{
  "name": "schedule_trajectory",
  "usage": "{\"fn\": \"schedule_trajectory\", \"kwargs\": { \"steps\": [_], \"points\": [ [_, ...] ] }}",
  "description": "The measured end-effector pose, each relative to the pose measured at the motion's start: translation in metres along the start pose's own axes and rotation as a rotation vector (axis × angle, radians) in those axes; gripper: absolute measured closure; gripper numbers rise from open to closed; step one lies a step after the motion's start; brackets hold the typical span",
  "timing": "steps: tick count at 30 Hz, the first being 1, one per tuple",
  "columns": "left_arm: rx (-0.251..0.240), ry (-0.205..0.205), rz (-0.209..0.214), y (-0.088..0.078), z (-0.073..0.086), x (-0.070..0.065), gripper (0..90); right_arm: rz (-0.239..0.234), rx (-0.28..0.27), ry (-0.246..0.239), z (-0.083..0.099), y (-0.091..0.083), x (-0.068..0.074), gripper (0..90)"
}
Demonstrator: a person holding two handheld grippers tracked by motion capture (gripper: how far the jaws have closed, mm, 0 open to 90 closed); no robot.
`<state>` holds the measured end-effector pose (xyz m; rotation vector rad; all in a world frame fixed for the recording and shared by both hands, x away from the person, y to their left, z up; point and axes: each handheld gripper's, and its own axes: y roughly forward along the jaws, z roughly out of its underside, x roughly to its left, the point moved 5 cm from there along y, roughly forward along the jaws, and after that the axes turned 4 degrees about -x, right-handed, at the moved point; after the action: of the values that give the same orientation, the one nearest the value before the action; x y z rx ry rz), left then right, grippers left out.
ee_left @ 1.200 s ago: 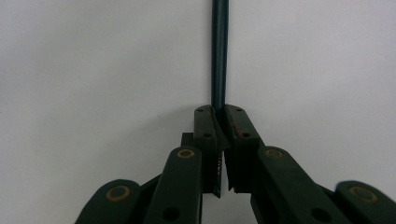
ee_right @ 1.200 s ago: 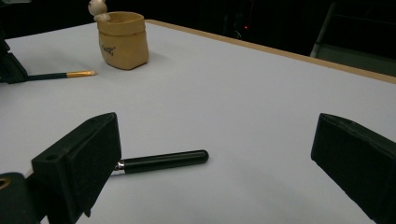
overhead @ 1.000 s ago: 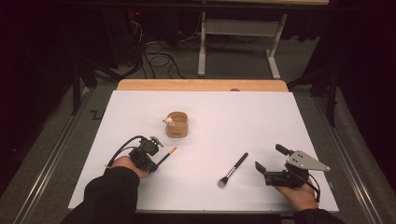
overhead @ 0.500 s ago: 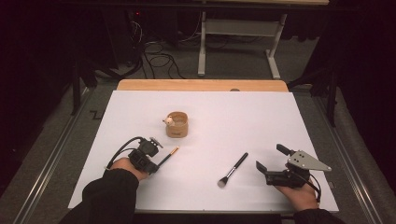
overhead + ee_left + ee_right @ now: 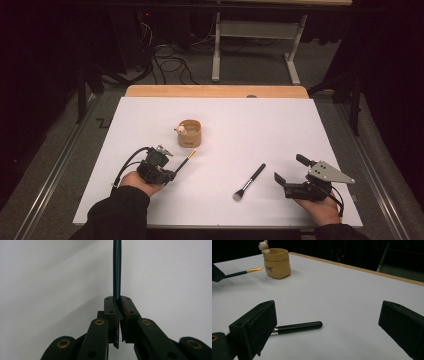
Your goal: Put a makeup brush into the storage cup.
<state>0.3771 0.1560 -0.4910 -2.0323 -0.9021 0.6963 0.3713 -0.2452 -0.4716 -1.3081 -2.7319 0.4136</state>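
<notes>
Where seen from above, left hand-held gripper (image 5: 172,174) clamped on thin brush (image 5: 185,161), near left of tan pot (image 5: 189,133) on tabletop (image 5: 260,125); right hand-held gripper (image 5: 290,170) gaping, empty, right of black brush (image 5: 249,181). Along left jaws: brush's far end cut off. Along right jaws: black brush's bristles hidden behind jaw.

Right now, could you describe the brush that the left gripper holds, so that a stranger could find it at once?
On the white table, look near the left front, where the left gripper is shut on a thin dark brush. Its tip points toward the tan pot. Unlike the black brush lying free nearer the right gripper, it has a gold band near its tip.
</notes>
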Motion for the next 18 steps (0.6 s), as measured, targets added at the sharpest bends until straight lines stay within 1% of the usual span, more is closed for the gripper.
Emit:
{"fn": "schedule_trajectory", "kwargs": {
  "steps": [2,3,4,5,8,9,10,11,12,13,14,18],
  "points": [
    [-0.024,-0.004,-0.005,-0.002,-0.001,0.0,84.6,-0.001,-0.001,-0.005,0.0,0.0,0.0,2.4],
    [-0.049,-0.01,-0.01,-0.003,-0.002,-0.001,84.6,-0.003,-0.002,-0.003,0.0,0.0,0.0,2.4],
    [-0.061,-0.011,-0.014,-0.004,-0.002,-0.001,84.7,-0.003,-0.002,-0.003,0.0,0.0,0.0,2.4],
    [-0.079,-0.017,-0.007,-0.004,-0.002,-0.002,84.6,-0.003,-0.002,-0.003,0.0,0.0,0.0,2.4],
    [-0.121,-0.017,-0.014,-0.006,-0.003,-0.005,84.6,-0.001,-0.001,-0.004,0.0,0.0,0.0,2.4],
    [-0.156,-0.021,-0.015,-0.009,-0.003,-0.008,84.6,-0.001,-0.002,-0.003,0.0,0.0,0.0,2.4],
    [-0.156,-0.021,-0.015,-0.009,-0.003,-0.008,84.6,-0.001,-0.001,0.0,0.0,0.0,0.0,2.4],
    [-0.176,-0.015,-0.008,-0.01,-0.004,-0.009,84.6,-0.001,-0.001,0.0,0.0,0.0,0.0,2.4],
    [-0.2,-0.017,-0.013,-0.012,-0.004,-0.01,84.6,-0.004,-0.003,-0.006,0.0,0.0,0.0,2.4],
    [-0.234,-0.032,-0.006,-0.014,-0.005,-0.01,84.6,-0.004,-0.003,-0.005,0.0,0.0,0.0,2.4],
    [-0.234,-0.032,-0.006,-0.014,-0.005,-0.01,84.6,-0.004,-0.003,-0.005,0.0,0.0,0.0,2.4],
    [-0.279,-0.06,-0.011,-0.017,-0.003,-0.006,84.6,-0.002,-0.001,-0.002,0.0,0.0,0.0,2.4]
  ]
}}
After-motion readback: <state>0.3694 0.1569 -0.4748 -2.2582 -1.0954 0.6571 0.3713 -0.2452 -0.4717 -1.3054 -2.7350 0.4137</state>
